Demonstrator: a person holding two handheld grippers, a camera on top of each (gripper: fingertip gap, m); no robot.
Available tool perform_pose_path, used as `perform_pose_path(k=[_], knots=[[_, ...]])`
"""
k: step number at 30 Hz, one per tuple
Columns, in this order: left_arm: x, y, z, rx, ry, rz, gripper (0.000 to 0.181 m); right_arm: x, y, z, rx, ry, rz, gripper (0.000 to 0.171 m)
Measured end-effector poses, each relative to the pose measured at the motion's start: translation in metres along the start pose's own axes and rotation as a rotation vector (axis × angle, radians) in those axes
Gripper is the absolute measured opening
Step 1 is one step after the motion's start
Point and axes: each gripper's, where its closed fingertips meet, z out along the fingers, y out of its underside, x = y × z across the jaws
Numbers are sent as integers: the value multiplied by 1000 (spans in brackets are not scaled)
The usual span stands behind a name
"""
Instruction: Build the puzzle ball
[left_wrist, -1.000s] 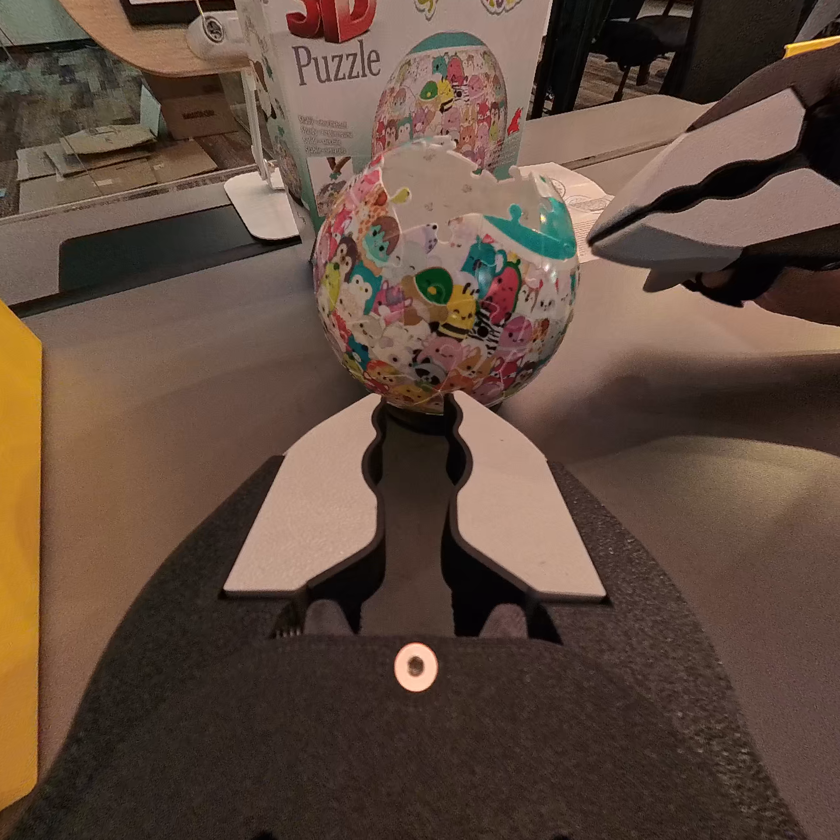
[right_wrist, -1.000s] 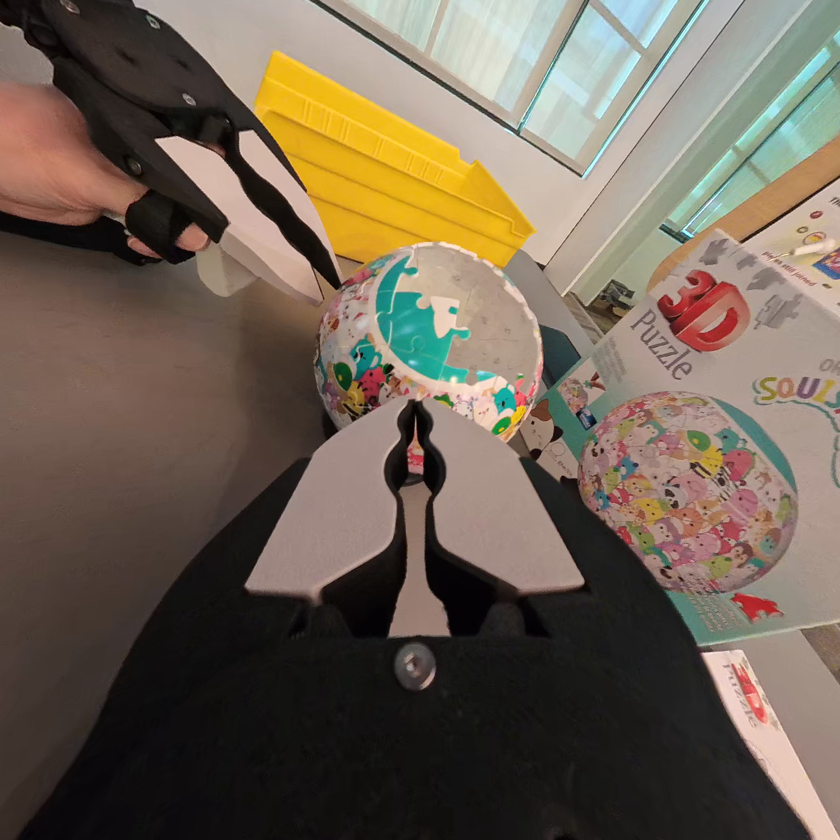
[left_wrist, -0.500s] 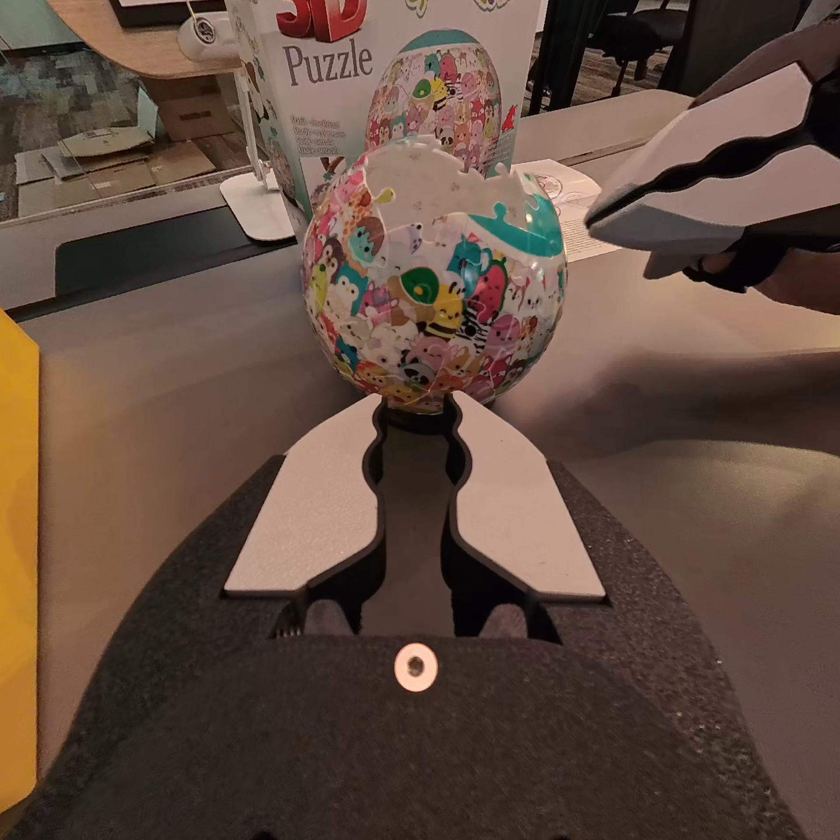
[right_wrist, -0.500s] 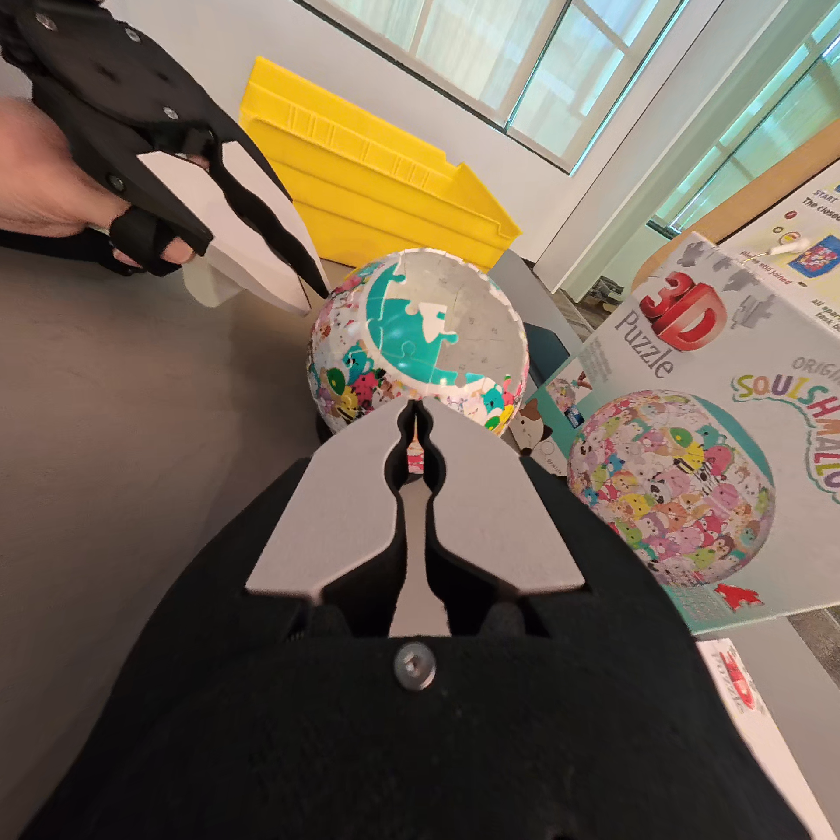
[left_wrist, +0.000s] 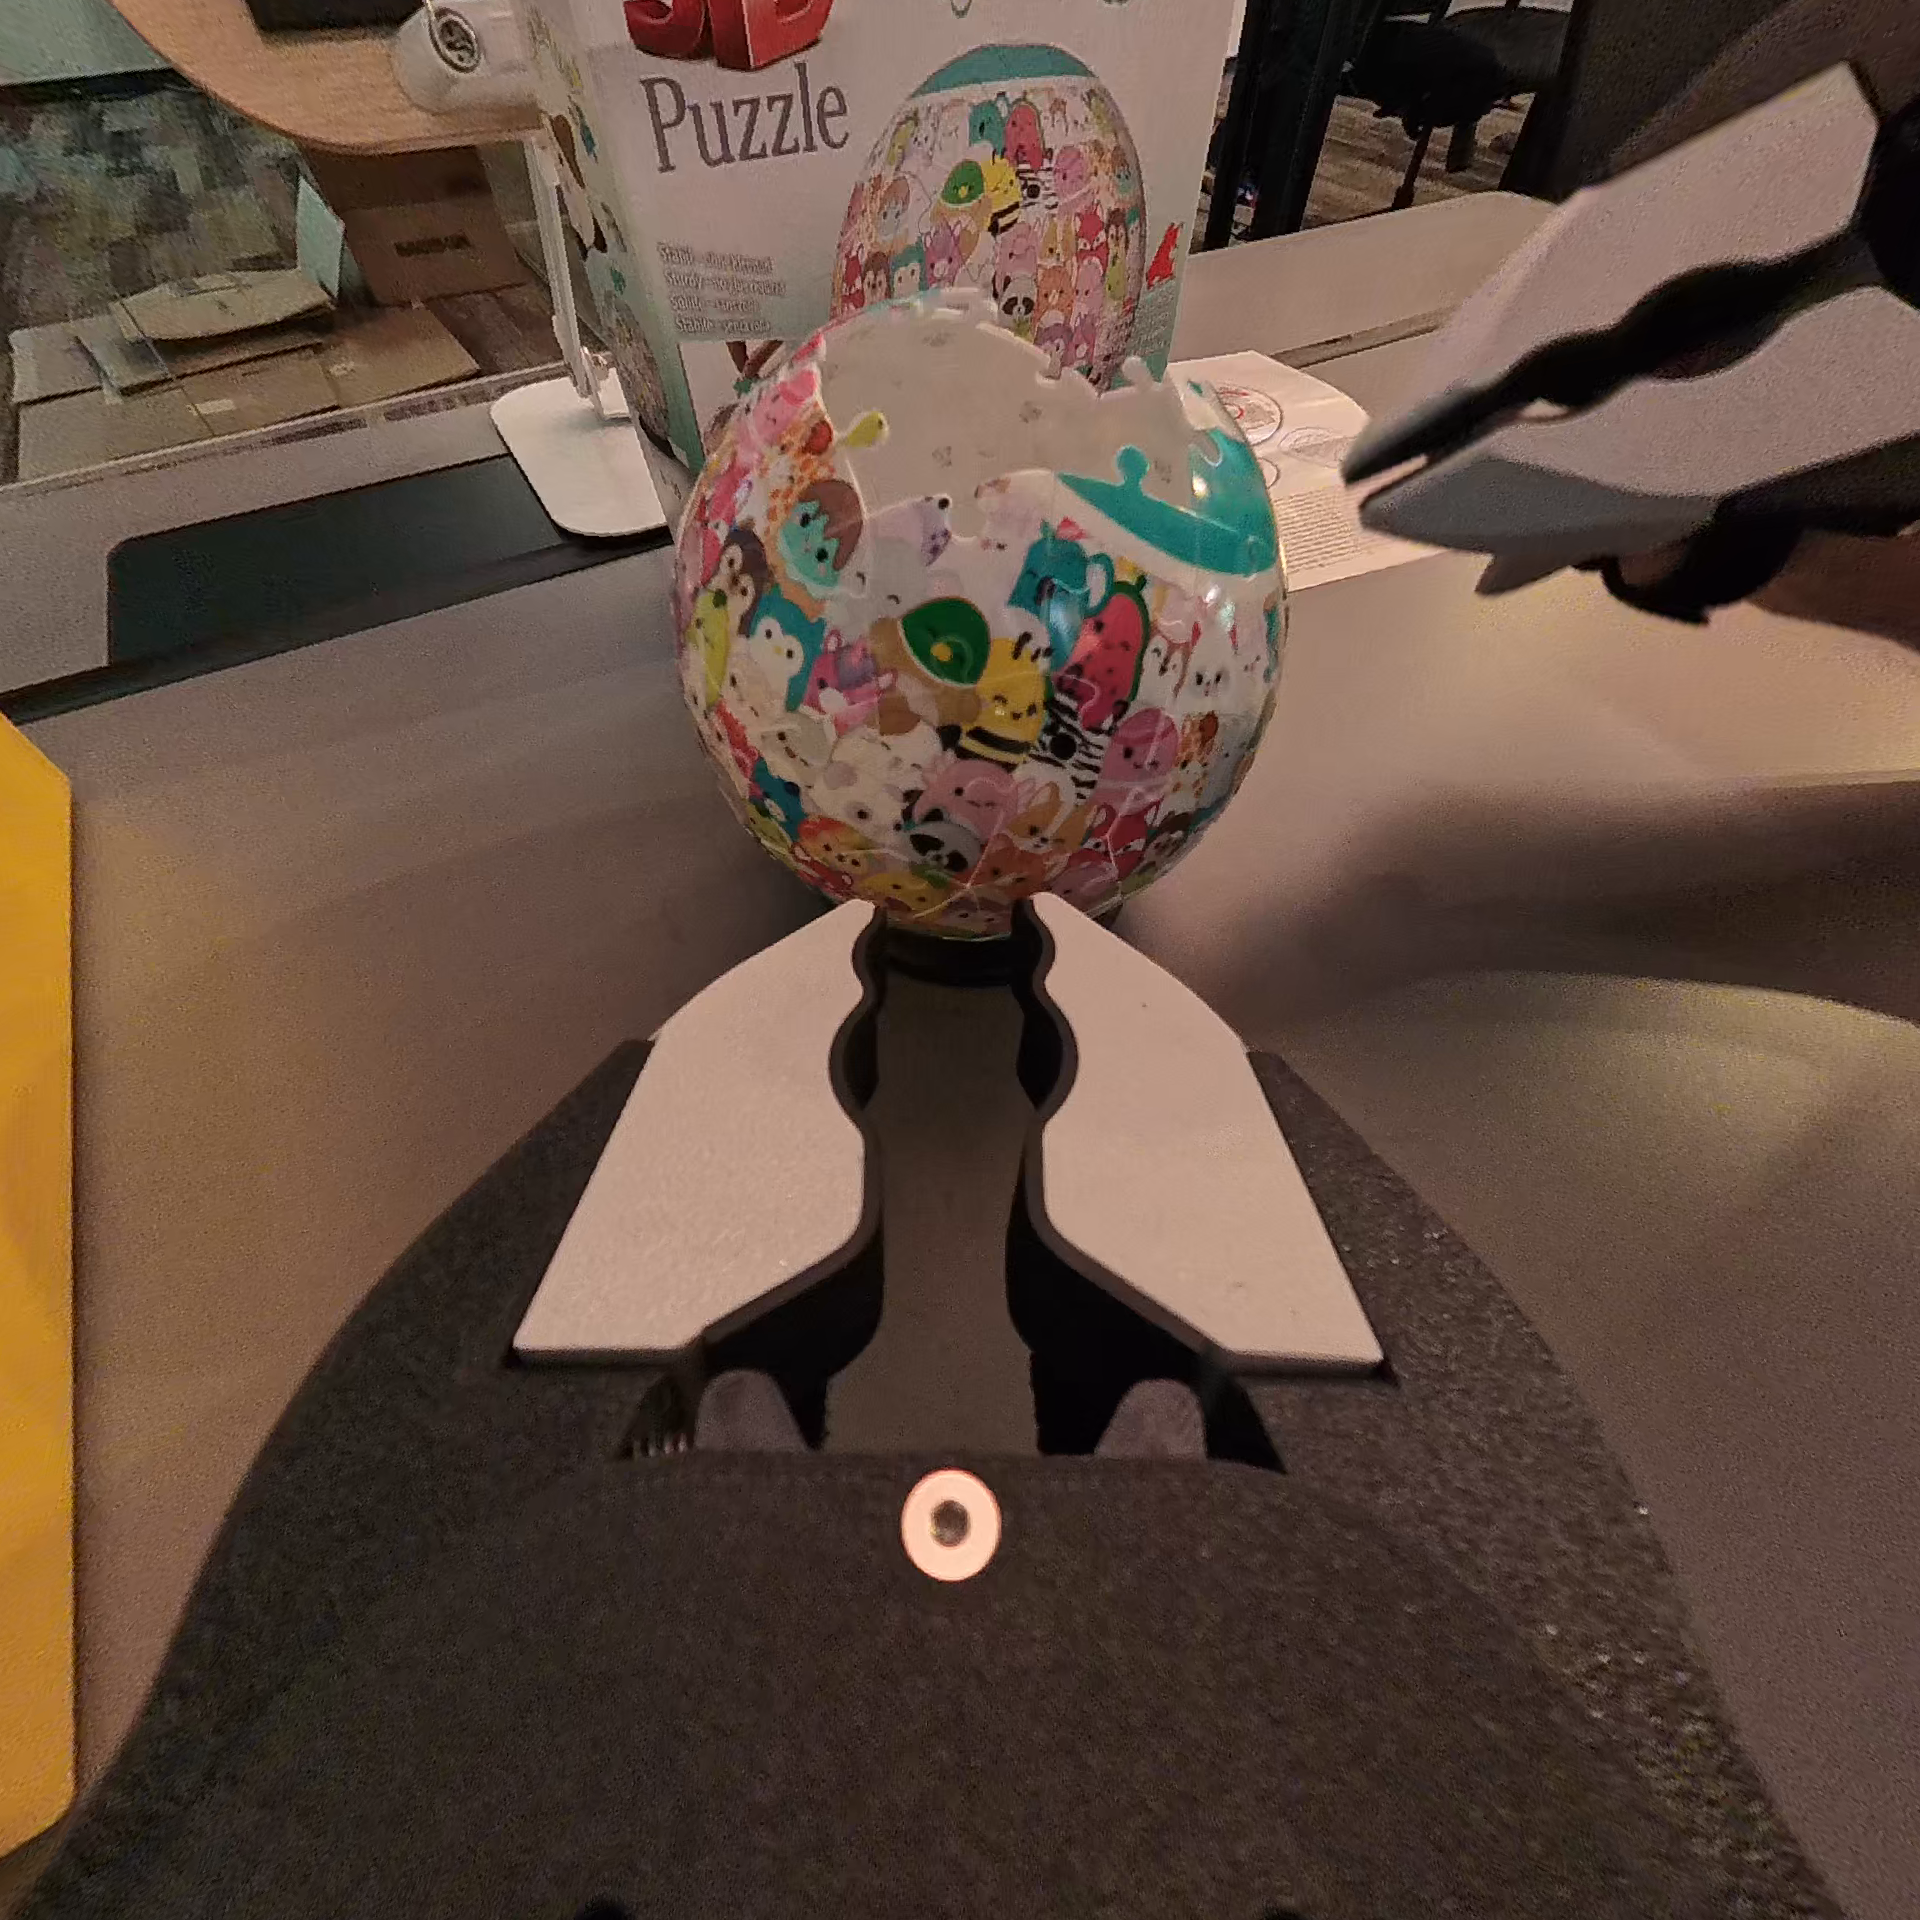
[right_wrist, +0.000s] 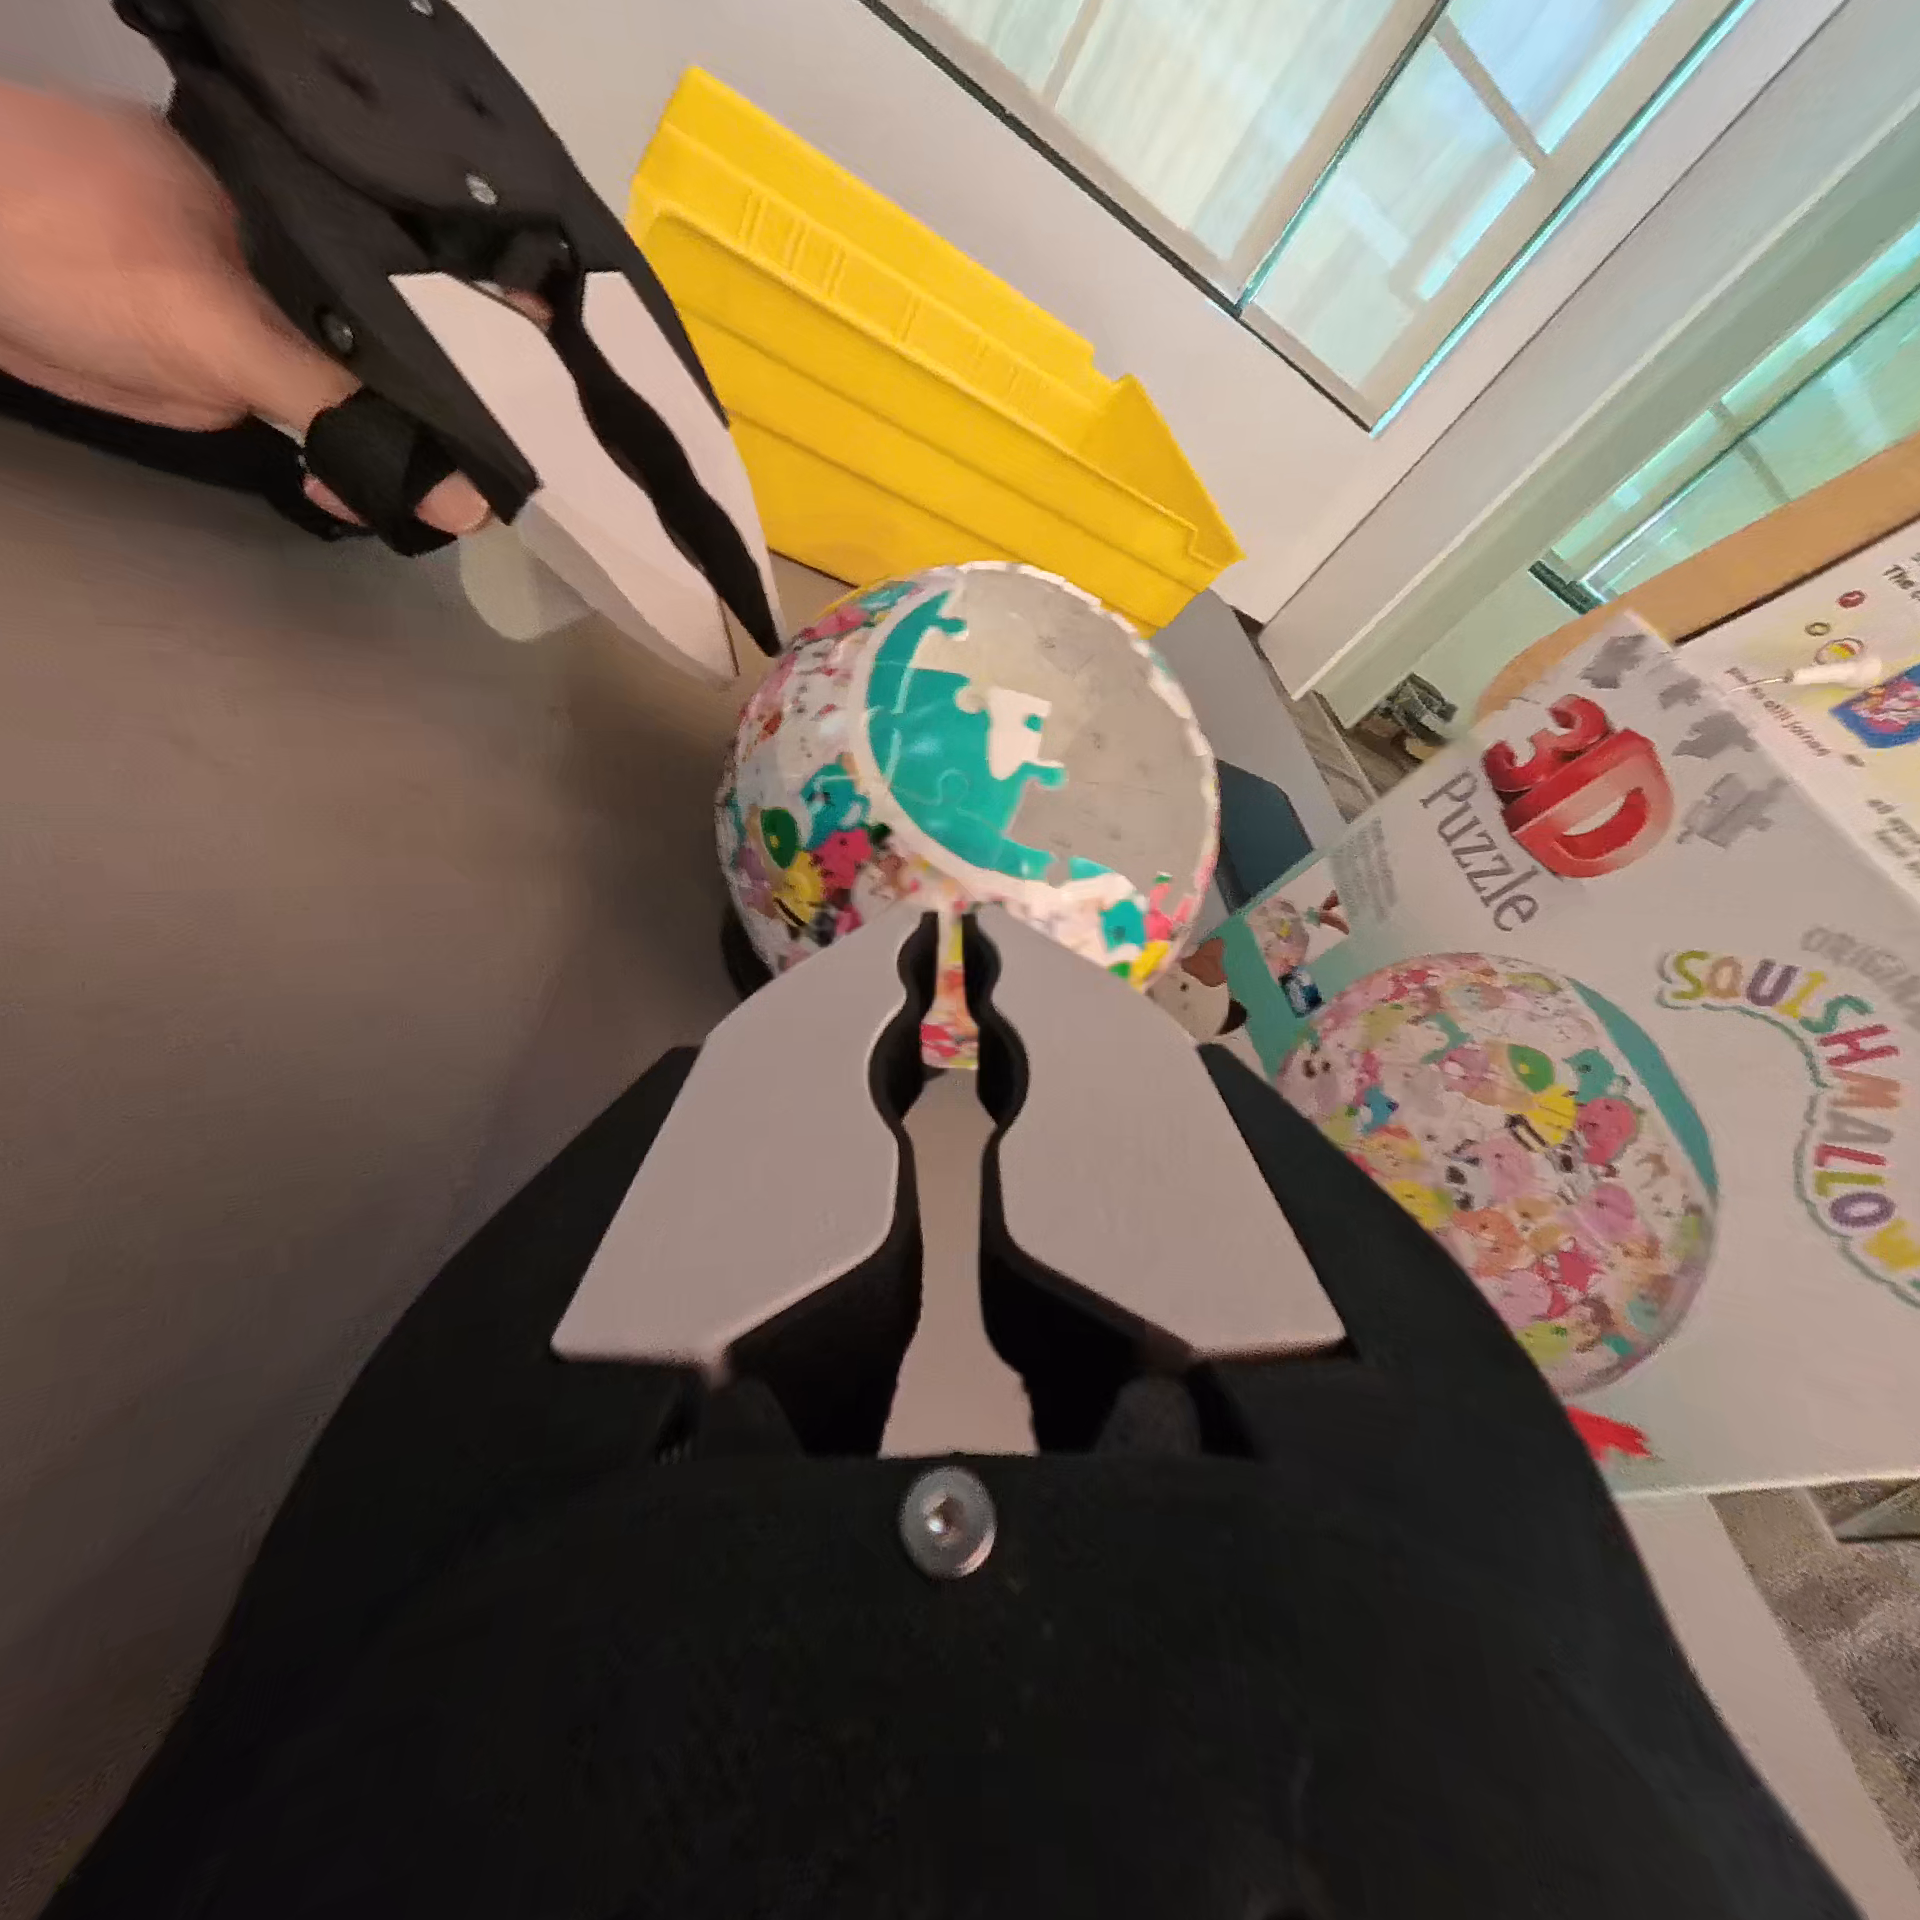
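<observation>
The puzzle ball (left_wrist: 977, 665) stands on a small black stand (left_wrist: 951, 951) on the grey table. It is colourful with a teal band, and a gap at the top shows its white inside; it also shows in the right wrist view (right_wrist: 971, 779). My left gripper (left_wrist: 951, 920) is open and empty, its tips just short of the stand. In the right wrist view it (right_wrist: 769, 639) is by the ball's upper left side. My right gripper (right_wrist: 951, 930) is shut on a thin colourful puzzle piece (right_wrist: 948, 1003), just short of the ball. In the left wrist view it (left_wrist: 1361, 494) hovers by the ball's upper right.
The puzzle box (left_wrist: 894, 156) stands right behind the ball and fills the right of the right wrist view (right_wrist: 1610, 1039). A yellow bin (right_wrist: 935, 395) is on the far side from the right gripper. A paper leaflet (left_wrist: 1288, 436) and a white stand base (left_wrist: 571, 457) lie near the box. One gripper's finger ends stand about 11 cm off the other's.
The right gripper has risen slightly beside the ball with the piece still in it. The left gripper has drifted a little, so the ball sits slightly further left in its view.
</observation>
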Motion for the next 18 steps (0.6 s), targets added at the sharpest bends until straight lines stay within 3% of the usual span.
perform_pose_path(k=[5, 10, 12, 14, 18], knots=[[2, -4, -2, 23, 11, -8, 22, 17, -3, -9, 67, -180, 88, 20], [-1, -8, -4, 51, -6, -4, 21, 24, 3, -5, 71, -216, 67, 31], [-4, -9, -5, 55, -18, -7, 21, 18, 7, -5, 83, -224, 111, 24], [-6, -9, -6, 61, -24, -12, 20, 1, 13, -9, 91, -271, 135, 3], [-9, -8, -6, 59, -30, -20, 20, -27, 33, 2, 12, -321, 137, 1]])
